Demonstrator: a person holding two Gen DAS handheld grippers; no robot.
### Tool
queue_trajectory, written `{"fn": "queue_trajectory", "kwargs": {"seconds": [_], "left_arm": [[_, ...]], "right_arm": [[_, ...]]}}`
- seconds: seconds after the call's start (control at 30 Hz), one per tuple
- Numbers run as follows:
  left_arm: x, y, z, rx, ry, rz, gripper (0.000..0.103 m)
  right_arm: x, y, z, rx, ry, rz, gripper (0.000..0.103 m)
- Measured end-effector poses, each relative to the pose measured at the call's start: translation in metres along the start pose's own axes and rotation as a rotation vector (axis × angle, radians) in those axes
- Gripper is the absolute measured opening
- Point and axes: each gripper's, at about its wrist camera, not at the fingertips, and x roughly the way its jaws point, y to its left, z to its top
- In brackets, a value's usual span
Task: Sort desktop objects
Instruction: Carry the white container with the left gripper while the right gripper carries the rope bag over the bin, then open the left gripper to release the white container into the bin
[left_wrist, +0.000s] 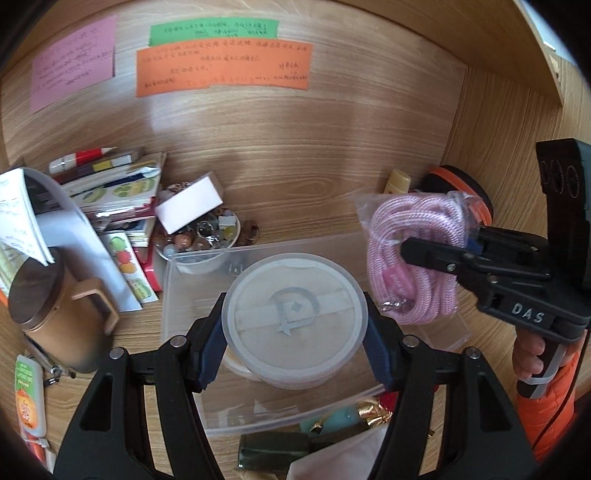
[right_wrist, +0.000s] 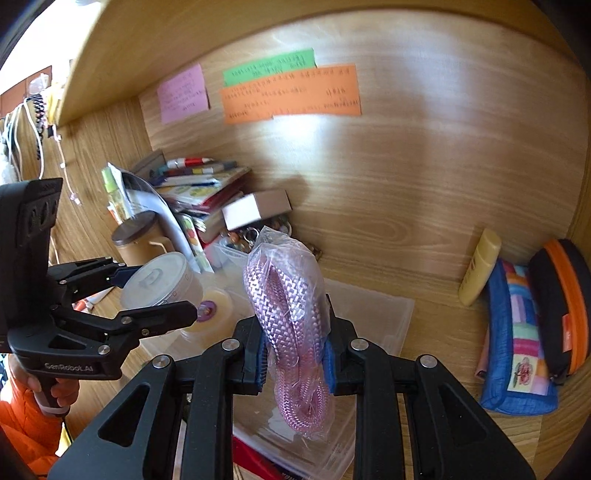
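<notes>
The left gripper (left_wrist: 295, 332) pinches a round lidded tub (left_wrist: 293, 317) between its fingers, above the clear plastic bin (left_wrist: 192, 266) on the desk (left_wrist: 140, 325). The right gripper (right_wrist: 295, 354) is pressed onto a bagged pink cord (right_wrist: 291, 314), held over the bin's right part. To do this well, lower each into the bin before letting go, keeping the two grippers apart so the dangling bag does not snag the tub.

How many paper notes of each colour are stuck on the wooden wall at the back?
Pink note: 1
Green note: 1
Orange note: 1
Total: 3
</notes>
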Motion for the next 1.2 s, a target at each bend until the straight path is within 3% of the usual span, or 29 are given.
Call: {"fn": "queue_trajectory", "kwargs": {"seconds": [0.6,1.2], "left_arm": [[0.055,-0.023,0.004,0.081,0.113,-0.058,0.065],[0.058,-0.045,-0.008,0.206,0.131,-0.039,0.065]], "right_arm": [[0.033,-0.026,-0.014,0.050,0.088,-0.036,0.021],[0.040,-0.028,-0.017,0.045,0.114,-0.066,0.024]]}}
